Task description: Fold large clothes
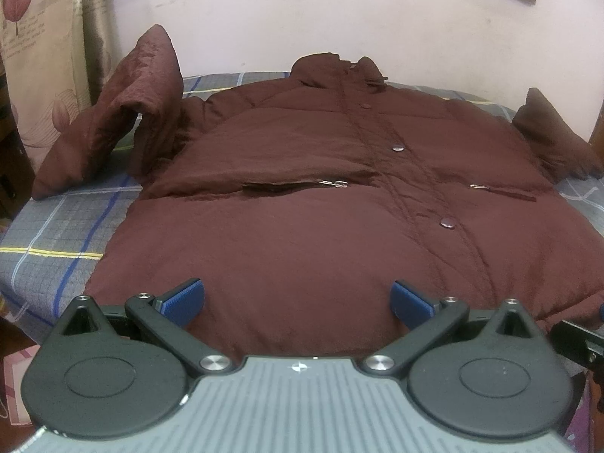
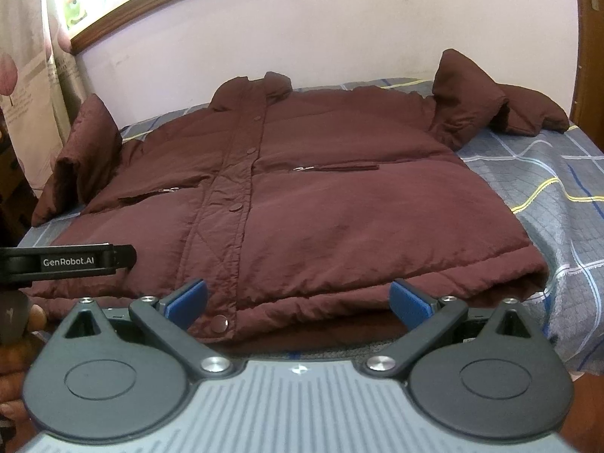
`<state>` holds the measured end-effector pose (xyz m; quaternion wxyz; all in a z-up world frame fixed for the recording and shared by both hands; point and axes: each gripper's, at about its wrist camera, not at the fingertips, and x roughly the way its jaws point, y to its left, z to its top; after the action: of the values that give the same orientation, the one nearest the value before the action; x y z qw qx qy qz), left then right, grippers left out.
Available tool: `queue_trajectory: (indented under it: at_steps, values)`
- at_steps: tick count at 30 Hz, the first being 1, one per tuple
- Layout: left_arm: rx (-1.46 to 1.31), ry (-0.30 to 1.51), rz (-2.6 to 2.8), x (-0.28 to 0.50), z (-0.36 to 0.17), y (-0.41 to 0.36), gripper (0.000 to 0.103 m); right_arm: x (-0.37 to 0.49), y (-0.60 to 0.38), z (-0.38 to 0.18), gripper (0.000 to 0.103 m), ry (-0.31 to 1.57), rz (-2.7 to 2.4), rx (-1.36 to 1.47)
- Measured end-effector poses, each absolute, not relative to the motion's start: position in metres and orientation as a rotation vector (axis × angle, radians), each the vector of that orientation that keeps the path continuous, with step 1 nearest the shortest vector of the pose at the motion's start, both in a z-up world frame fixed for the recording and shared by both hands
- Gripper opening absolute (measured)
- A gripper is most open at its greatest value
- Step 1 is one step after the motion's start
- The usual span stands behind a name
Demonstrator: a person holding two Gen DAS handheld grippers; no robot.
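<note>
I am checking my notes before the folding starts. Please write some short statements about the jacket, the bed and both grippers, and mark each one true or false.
1. The dark maroon padded jacket lies front side up. True.
2. The jacket's front is open. False: it is snapped shut.
3. The left gripper grips the hem. False: its jaws are open.
4. The right gripper has open jaws. True.
5. The grey-blue checked bedsheet is plain white. False: checked.

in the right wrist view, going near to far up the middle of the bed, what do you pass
Right gripper → jacket hem snap → jacket front → collar → pale wall.
</note>
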<state>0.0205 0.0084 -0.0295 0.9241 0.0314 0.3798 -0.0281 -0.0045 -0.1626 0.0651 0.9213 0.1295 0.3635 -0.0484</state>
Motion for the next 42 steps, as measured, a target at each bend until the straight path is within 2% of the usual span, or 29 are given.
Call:
queue_trajectory:
  at_steps: [10, 16, 23, 28, 30, 32, 38, 40, 41, 42]
  values:
    - [-0.003, 0.737, -0.002, 0.041, -0.013, 0.045, 0.103, 0.008, -0.160, 0.067, 0.103, 0.754, -0.082, 0.251]
    - [-0.298, 0.661, 0.083, 0.072, 0.000, 0.134, 0.103, 0.019, -0.154, 0.072, 0.103, 0.748, -0.060, 0.234]
    - [-0.712, 0.642, 0.183, 0.111, -0.021, 0.246, 0.102, 0.034, -0.149, 0.065, 0.103, 0.789, -0.057, 0.210]
    - [-0.832, 0.586, 0.210, 0.137, -0.038, 0.290, 0.099, 0.047, -0.149, 0.059, 0.103, 0.827, -0.078, 0.196]
    - [-0.890, 0.603, 0.228, 0.151, -0.050, 0.305, 0.093, 0.051, -0.150, 0.061, 0.103, 0.832, -0.090, 0.182]
    - [-0.950, 0.643, 0.236, 0.167, -0.064, 0.318, 0.091, 0.054, -0.152, 0.067, 0.103, 0.826, -0.101, 0.166]
    - [-1.038, 0.588, 0.210, 0.198, -0.073, 0.341, 0.094, 0.066, -0.163, 0.083, 0.103, 0.796, -0.139, 0.128]
    - [-1.078, 0.565, 0.219, 0.201, -0.076, 0.345, 0.091, 0.070, -0.167, 0.084, 0.103, 0.795, -0.146, 0.133]
    - [-1.082, 0.557, 0.224, 0.204, -0.076, 0.348, 0.079, 0.070, -0.169, 0.084, 0.103, 0.797, -0.149, 0.144]
    - [-1.063, 0.560, 0.229, 0.209, -0.076, 0.348, 0.051, 0.071, -0.171, 0.082, 0.103, 0.802, -0.149, 0.161]
